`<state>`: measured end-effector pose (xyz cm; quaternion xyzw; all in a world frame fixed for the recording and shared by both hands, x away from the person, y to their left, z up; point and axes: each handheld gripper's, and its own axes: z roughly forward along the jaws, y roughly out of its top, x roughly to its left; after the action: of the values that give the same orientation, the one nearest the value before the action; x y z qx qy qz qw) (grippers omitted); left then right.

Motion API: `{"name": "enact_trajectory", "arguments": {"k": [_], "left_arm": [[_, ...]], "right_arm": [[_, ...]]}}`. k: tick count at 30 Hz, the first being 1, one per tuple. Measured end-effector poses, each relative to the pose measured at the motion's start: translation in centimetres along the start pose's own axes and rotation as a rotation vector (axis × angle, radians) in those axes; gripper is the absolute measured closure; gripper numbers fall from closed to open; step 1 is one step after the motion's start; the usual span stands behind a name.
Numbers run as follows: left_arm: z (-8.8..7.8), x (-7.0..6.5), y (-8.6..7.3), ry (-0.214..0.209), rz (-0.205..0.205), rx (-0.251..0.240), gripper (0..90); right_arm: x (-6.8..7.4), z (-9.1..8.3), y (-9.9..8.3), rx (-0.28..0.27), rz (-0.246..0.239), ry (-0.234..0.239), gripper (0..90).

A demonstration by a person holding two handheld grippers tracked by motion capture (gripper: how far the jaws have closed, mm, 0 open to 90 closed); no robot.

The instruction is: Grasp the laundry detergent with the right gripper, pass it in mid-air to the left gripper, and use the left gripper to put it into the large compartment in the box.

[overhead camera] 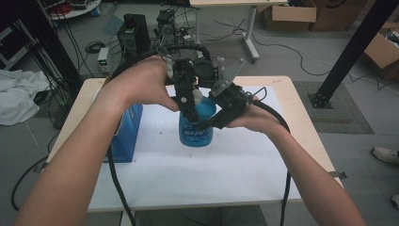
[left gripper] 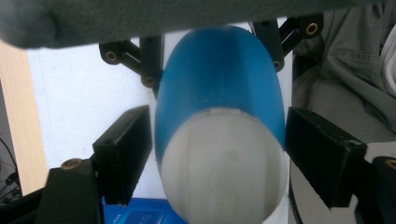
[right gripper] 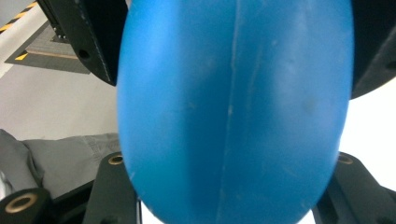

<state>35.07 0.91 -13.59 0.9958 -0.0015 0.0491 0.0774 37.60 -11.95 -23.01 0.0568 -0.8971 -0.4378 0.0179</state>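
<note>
Blue bottle (overhead camera: 196, 126), one; right gripper (overhead camera: 207, 123) pinching body; left gripper (left gripper: 217, 154) spread around white cap (left gripper: 224, 163).

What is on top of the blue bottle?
A white cap tops the blue bottle, between the left gripper's jaws. Whether the pads touch the cap is unclear; its opening is not visible.

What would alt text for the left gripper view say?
A blue bottle with a white cap stands between the left gripper's two black jaws, which flank the cap without clearly pressing it. Behind lie a white mat and grey cloth.
</note>
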Motion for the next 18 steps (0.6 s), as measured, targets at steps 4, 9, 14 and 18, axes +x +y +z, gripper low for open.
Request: {"name": "enact_trajectory", "arguments": {"k": [4, 9, 14, 18], "left_arm": [[0.04, 0.0, -0.02, 0.002, -0.002, -0.004, 29.1], [0.1, 0.0, 0.03, -0.004, -0.008, -0.001, 30.6], [0.16, -0.02, 0.05, 0.002, -0.007, 0.001, 32.3], [0.15, -0.01, 0.03, 0.004, -0.003, 0.007, 34.0]], "right_arm": [[-0.01, -0.05, 0.02, 0.005, 0.003, -0.001, 45.9], [-0.08, 0.0, 0.03, 0.002, -0.004, 0.004, 46.0], [-0.09, -0.05, 0.06, -0.002, 0.004, 0.008, 46.0], [-0.15, -0.19, 0.07, -0.003, 0.006, 0.008, 46.0]]}}
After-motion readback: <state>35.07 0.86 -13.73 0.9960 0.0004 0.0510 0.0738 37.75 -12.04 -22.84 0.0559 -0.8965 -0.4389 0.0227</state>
